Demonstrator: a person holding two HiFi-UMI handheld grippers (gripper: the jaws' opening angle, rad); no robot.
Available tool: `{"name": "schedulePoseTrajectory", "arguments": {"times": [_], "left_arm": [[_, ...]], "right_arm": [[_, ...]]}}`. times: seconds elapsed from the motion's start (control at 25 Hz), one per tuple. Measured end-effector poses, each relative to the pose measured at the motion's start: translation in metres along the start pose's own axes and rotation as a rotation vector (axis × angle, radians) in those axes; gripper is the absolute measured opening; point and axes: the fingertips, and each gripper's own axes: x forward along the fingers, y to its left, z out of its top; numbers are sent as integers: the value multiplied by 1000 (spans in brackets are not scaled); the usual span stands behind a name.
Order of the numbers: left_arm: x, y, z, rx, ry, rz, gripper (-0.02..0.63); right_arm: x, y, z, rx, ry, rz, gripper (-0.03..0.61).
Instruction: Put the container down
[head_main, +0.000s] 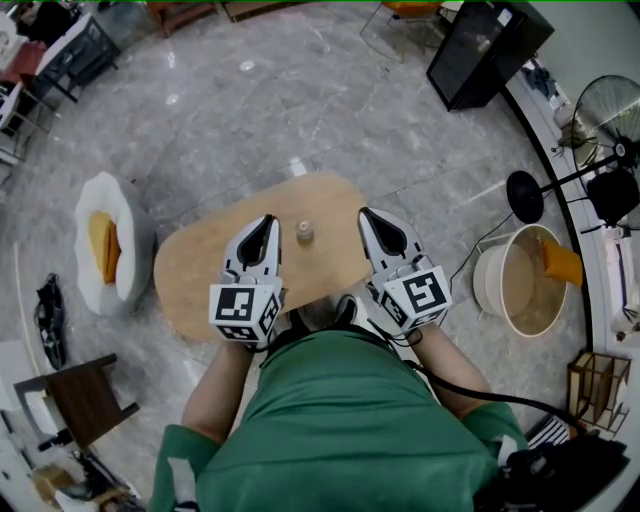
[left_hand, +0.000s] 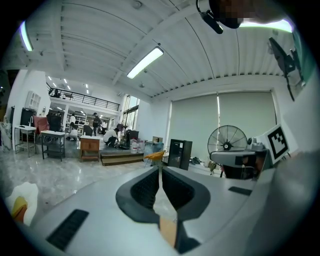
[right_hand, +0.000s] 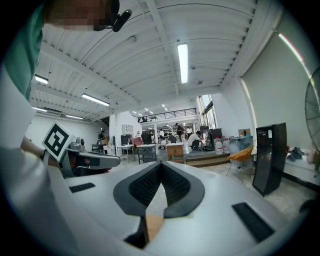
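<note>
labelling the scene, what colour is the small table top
Light tan wood table top, plain with no pattern; clearest in the head view.

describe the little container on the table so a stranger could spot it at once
Find the rounded light-wood table in the middle of the grey marble floor. On it, between the tips of the left gripper and right gripper, stands a small pale container. It is the only loose thing on the tabletop.
</note>
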Motion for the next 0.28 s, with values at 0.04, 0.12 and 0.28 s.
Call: {"name": "schedulePoseTrajectory", "arguments": {"times": [0.04,0.12,0.28], "left_arm": [[1,-1,-1,0,2,3,35],[4,0,-4,1,3,8,35],[13,3,-7,4,2,15,35]], "right_arm": [[0,-1,-1,0,0,1,14],[1,-4,-2,1,-2,4,14],[7,-11,-3,1,-7,8,14]]}}
